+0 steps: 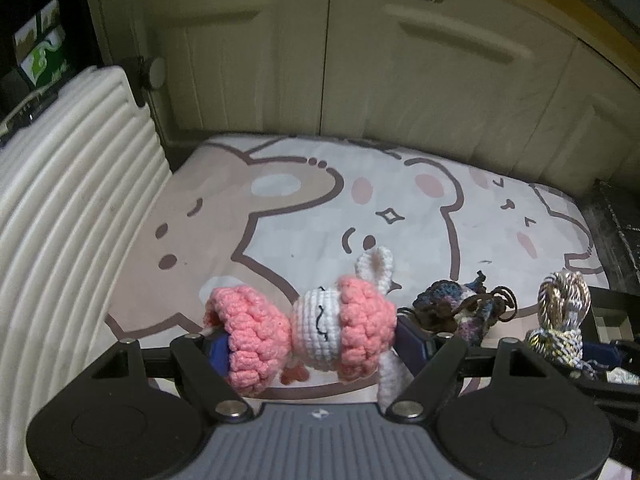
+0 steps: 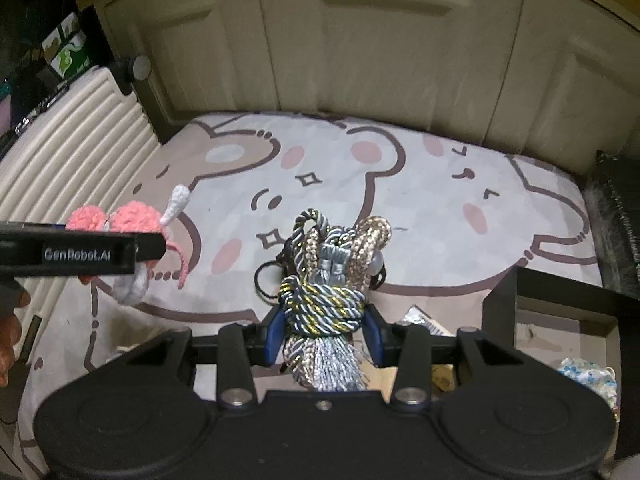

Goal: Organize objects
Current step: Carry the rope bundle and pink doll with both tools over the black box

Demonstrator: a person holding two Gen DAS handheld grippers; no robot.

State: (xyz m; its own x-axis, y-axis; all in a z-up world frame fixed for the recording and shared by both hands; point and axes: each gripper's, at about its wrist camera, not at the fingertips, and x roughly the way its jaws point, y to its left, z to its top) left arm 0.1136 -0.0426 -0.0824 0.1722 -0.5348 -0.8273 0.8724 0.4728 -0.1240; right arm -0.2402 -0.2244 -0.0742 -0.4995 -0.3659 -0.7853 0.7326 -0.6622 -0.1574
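- Holding a pink and white crochet toy (image 1: 320, 332) crosswise, my left gripper (image 1: 312, 344) has its blue pads (image 1: 218, 354) pressed on the toy's two pink ends, so it is clamped on the toy. The jaws stand fairly wide because the toy is wide.
- One white knitted ear (image 1: 378, 268) sticks up past the toy's far side, and a white limb hangs down beside the right pad.
- My right gripper (image 2: 324, 336) is closed on a bundle of twisted cords (image 2: 322, 304) in silver, grey and gold. Its blue pads (image 2: 276, 332) squeeze the knotted middle of the bundle.
- The bundle's loops rise beyond the pads and its tassel fringe (image 2: 324, 364) hangs back toward the camera.
- In the left wrist view, a small knitted piece in dark blue and brown (image 1: 460, 308) with thin dark strings shows between the toy and the cord bundle. I cannot tell whether it lies on the mat or hangs from something.
- Both held things are above a mat (image 1: 320, 200) printed with cartoon bears in beige and white.
- A white ribbed panel (image 1: 68, 200) borders the mat on the left, and cream cabinet doors (image 1: 360, 60) stand behind it.
- At the right, a dark frame (image 2: 552, 292) edges the mat, with crumpled wrappers (image 2: 588, 376) lying below it.
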